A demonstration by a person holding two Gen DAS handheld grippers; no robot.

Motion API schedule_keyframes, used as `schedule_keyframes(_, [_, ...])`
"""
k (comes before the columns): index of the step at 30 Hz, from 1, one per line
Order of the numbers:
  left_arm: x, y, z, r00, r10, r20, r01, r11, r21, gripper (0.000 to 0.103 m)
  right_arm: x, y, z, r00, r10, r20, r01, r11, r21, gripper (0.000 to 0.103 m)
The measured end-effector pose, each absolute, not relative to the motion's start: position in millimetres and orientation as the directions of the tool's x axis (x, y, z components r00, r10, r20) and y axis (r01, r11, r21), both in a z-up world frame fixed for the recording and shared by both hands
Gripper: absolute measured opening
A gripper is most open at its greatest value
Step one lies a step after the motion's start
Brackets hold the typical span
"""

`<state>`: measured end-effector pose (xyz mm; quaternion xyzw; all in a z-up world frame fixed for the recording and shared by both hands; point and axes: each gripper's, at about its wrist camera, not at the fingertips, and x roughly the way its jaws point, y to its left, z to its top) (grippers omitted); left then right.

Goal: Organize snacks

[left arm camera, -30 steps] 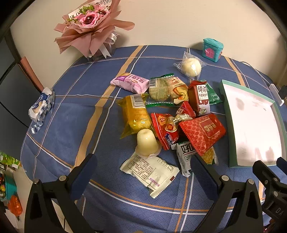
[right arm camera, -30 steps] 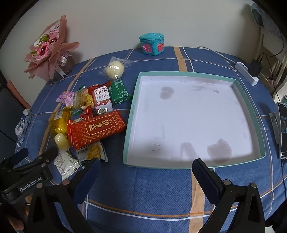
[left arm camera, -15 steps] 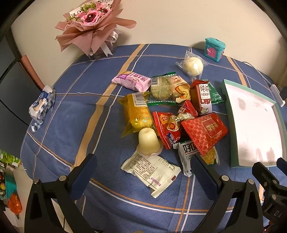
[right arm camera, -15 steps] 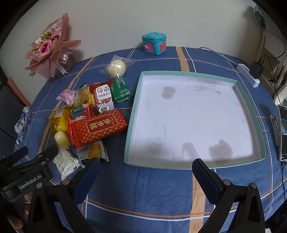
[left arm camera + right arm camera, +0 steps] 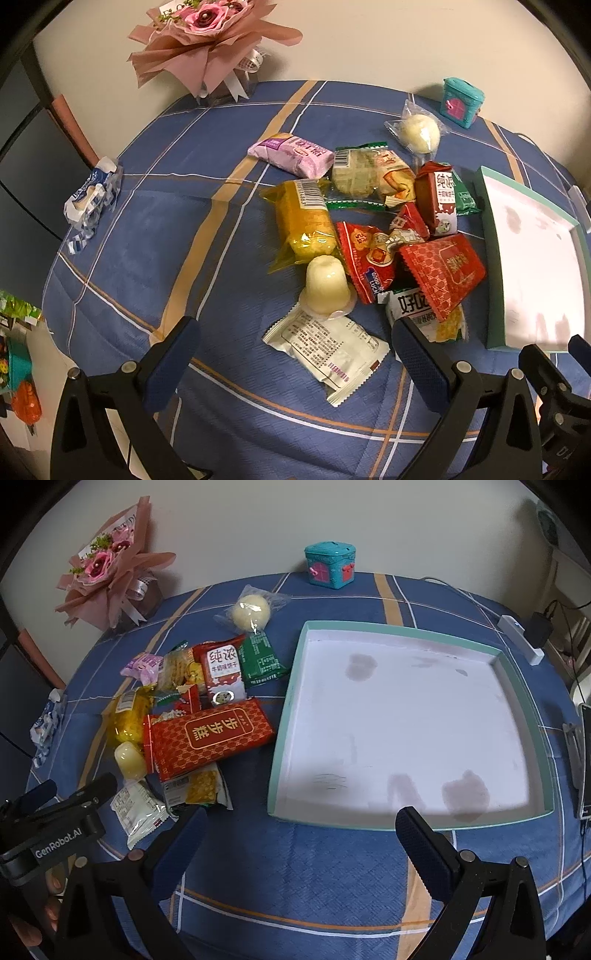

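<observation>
Left wrist: bouquet behind snacks.

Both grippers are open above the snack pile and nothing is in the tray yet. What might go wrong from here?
1. The snacks overlap: the red packet lies on others, so gripping one may drag its neighbours.
2. The jelly cup stands on the white packet; lifting that packet would likely tip the cup.
3. The flat white packet may slip from the left gripper or bunch the cloth.
</observation>
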<state>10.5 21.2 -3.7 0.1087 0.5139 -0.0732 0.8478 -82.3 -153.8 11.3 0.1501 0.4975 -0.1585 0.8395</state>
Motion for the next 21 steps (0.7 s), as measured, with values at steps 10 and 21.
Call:
schedule_keyframes(10, [19, 38, -8, 0.434, -0.010, -0.901, 0.177, 0.981, 0.074, 0.103, -71, -141, 10, 0.469, -0.073, -0.880, 0.371, 0.921, 0.121, 0.103])
schedule_keyframes(21, [36, 64, -33, 0.311, -0.067, -0.948, 0.066, 0.997, -0.049, 0.103, -38, -96, 0, 0.487, 0.005, -0.874, 0.222, 0.967, 0.129, 0.093])
